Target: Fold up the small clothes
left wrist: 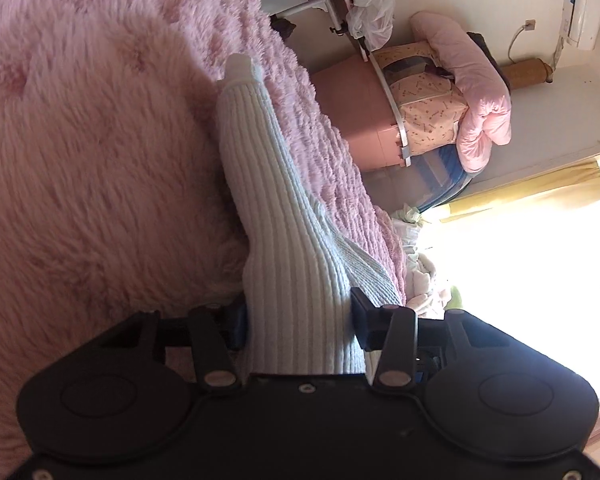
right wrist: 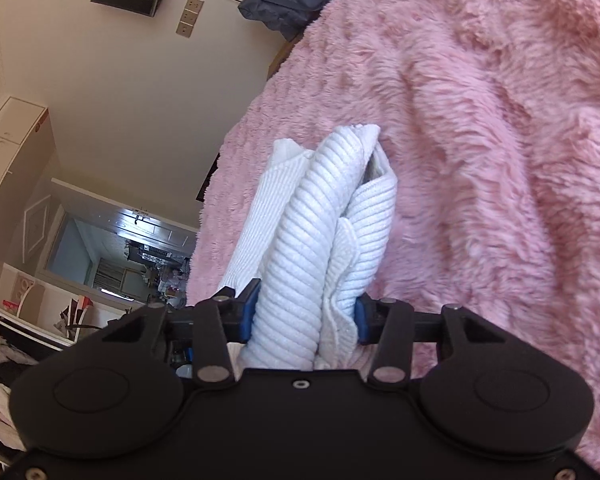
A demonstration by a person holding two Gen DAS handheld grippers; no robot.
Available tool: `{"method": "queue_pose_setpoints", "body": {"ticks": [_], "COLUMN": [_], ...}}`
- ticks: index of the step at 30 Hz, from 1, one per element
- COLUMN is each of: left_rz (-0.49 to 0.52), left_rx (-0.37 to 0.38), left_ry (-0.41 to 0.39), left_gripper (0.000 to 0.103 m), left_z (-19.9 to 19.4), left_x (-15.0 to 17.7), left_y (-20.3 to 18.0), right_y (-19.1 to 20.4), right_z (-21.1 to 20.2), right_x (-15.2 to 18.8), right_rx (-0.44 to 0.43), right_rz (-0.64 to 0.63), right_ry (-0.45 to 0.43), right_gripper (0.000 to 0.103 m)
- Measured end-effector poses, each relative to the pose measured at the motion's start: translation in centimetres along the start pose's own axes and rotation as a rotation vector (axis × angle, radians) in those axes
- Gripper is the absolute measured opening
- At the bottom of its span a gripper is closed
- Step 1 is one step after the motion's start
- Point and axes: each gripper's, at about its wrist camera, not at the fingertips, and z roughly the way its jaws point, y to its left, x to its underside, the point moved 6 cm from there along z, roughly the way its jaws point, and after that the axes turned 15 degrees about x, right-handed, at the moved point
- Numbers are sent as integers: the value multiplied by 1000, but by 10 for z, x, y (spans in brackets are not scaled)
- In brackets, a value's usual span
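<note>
Daylight floods in through the window (left wrist: 540, 280) in the left wrist view, blown out to pure white, detail lost around the yellow curtain (left wrist: 532, 184). That glare washes the wall nearby. The pink blanket (left wrist: 100, 140) sits dimmer here, soft and slightly smeared, with a dark shadow along the white knit (left wrist: 284, 240). The left gripper (left wrist: 296, 320) reads as near-black silhouette. Over to the right wrist view: brighter, even light, knit ribs (right wrist: 300, 248) crisp, blanket fur (right wrist: 480, 140) sharp at centre, softening outward. Fisheye bends walls and the doorway (right wrist: 112, 248); corners vignette to black.
</note>
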Motion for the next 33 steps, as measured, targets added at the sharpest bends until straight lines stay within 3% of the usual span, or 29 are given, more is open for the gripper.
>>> {"method": "queue_pose_setpoints", "body": {"ticks": [8,13,18,28,33], "left_rz": [87,112,117,32,-2], "left_rx": [9,-12,-32,-67,-129], "left_ry": [-67,-118,-134,-118,-102], "left_gripper": [46,46,47,47,49], "left_z": [-71,-136,-181,-197,-193], "left_x": [8,30,58,127,149], "left_y": [-59,-77,-81,-25,14], "right_y": [69,118,140,101,63], "right_z": [-9,-2,2,12,24], "right_x": [15,48,86,146,164], "right_rx": [-76,-111,-110,-14,44], "right_rz": [-89,-170,-218,-193,-153], "right_ry": [1,29,51,105,139], "right_gripper": [46,46,46,46,45]}}
